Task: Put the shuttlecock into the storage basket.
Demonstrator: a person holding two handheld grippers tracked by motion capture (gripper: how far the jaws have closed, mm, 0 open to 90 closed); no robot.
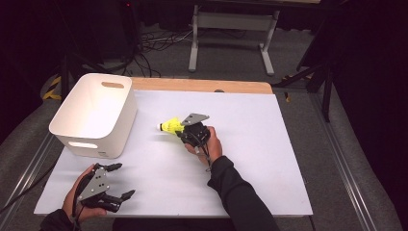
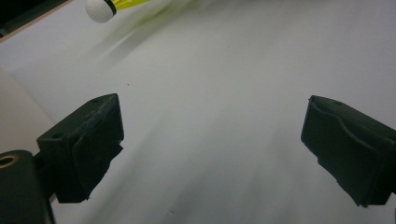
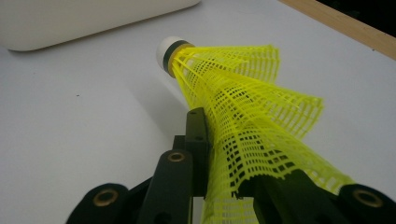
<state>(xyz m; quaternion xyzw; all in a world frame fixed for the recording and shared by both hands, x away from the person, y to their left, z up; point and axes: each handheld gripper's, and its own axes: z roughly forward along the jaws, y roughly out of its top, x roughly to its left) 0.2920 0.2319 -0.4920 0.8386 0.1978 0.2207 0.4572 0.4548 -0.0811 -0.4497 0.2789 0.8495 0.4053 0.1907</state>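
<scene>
The white table sheet [image 1: 269, 159] has wide bare room to the right and in the middle; a white bin [image 1: 96, 113] stands at its left, close to the far wooden edge [image 1: 202, 85]. The right gripper [image 1: 185, 130] is clamped on the yellow mesh skirt of a shuttlecock [image 3: 243, 112], which is squashed between its jaws; the white cork tip points toward the bin, near but apart. The left gripper [image 1: 120, 182] rests near the front edge, jaws spread wide with nothing between them.
</scene>
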